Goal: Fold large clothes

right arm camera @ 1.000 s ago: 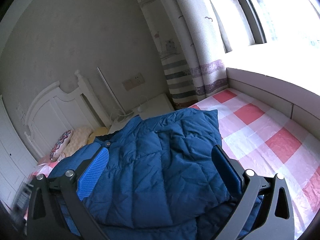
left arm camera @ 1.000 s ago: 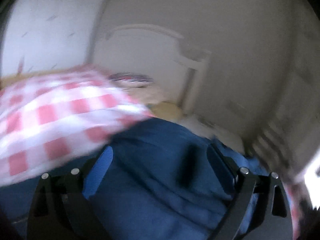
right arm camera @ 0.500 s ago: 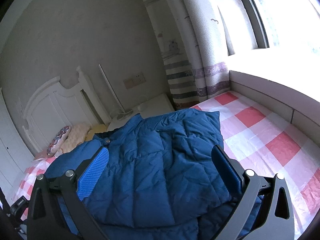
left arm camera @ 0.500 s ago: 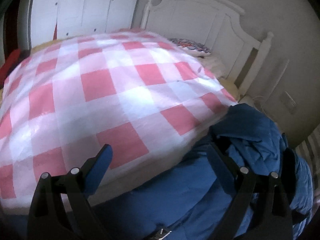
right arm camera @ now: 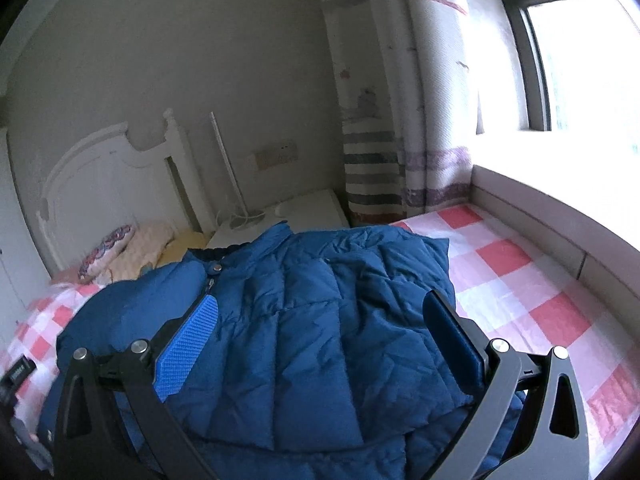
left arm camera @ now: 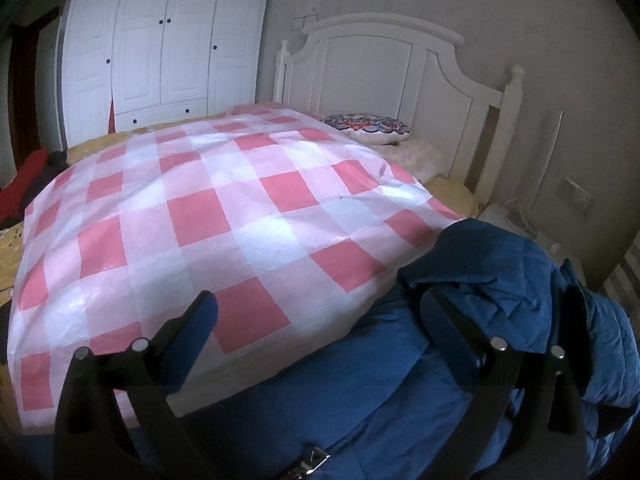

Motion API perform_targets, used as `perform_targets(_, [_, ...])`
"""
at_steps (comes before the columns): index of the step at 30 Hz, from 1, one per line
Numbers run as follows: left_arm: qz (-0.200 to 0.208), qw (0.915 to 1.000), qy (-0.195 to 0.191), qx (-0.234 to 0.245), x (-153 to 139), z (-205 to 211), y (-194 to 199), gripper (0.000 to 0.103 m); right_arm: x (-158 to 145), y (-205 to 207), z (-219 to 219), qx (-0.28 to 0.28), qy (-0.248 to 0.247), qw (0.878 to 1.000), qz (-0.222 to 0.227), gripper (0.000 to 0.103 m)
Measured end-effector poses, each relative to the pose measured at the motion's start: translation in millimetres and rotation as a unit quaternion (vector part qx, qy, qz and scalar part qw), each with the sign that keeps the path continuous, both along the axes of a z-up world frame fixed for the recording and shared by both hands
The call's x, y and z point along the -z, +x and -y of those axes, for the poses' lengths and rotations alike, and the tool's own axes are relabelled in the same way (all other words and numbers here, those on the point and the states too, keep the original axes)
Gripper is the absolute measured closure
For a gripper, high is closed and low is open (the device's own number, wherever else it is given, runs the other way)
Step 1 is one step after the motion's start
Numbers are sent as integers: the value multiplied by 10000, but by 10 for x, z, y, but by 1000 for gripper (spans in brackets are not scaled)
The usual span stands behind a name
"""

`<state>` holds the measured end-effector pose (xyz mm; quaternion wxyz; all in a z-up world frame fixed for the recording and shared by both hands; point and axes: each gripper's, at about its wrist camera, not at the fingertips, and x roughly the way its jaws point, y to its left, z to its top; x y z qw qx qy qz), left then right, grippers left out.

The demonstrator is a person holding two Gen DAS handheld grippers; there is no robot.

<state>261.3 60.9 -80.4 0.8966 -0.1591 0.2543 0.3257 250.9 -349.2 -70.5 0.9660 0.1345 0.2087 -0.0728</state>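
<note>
A: Where does the blue quilted jacket [right arm camera: 320,332] lie against the jaws?

B: In the right wrist view it fills the lower middle of the frame, spread on the bed [right arm camera: 532,280], and the right gripper [right arm camera: 320,344] hangs over it with jaws spread wide. The padding lies between the two pads, but neither pad presses on it.

A: And the left?

B: The left gripper [left arm camera: 320,332] has just been opening its jaws, and they stand wide apart. The jacket [left arm camera: 480,288] sits at the lower right of that frame, bunched behind the right-hand pad. Only the checked cover [left arm camera: 224,216] shows between the fingertips, nothing pinched.

A: Materials?

B: The jacket is puffy, stitched in squares and creased, with a metal snap [right arm camera: 217,267] at the collar. The cover is a smooth, slightly glossy sheet in pink and white squares. A white headboard [left arm camera: 384,64] with a curved top stands at the upper right.
</note>
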Motion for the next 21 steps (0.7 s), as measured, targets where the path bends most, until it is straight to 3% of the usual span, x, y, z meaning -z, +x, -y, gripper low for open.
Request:
perform_targets(4, [39,9999,-74,100,-8,10,9,2,-27,0,-109,-85,-316,9995,21,5])
perform_targets(7, [-150,9975,-270,642,-36,104,106,2,-36,2,-203,-167,-573,9982,9,5])
perform_targets(9, [-428,9910,-70,1263,-86,279,240,2,-43,19,-292,-274,-784,9965,-4,5])
perform_targets(12, [-888,9677,603,2279,-96,552,456,2,-46,20,-483,-544,-1153,9918,-15,5])
perform_targets(13, [-933,9640,626,2410,-74,553,483,2,-42,24,-584,-831,-1311,9879,-41,5])
perform_targets(16, [-958,9601,235,2618,65,306,486,2,-15,-43,-941,-1444,-2068,9676,-121,5])
perform_targets(18, [-936,9607,-512,2565,153,23,459,3,6,-102,-1167,-1803,-2563,9495,-138,5])
perform_targets(21, [-571,9717,-947,2089,122,-321,338,2,64,-96,-1491,-1884,-3414,9203,-313,5])
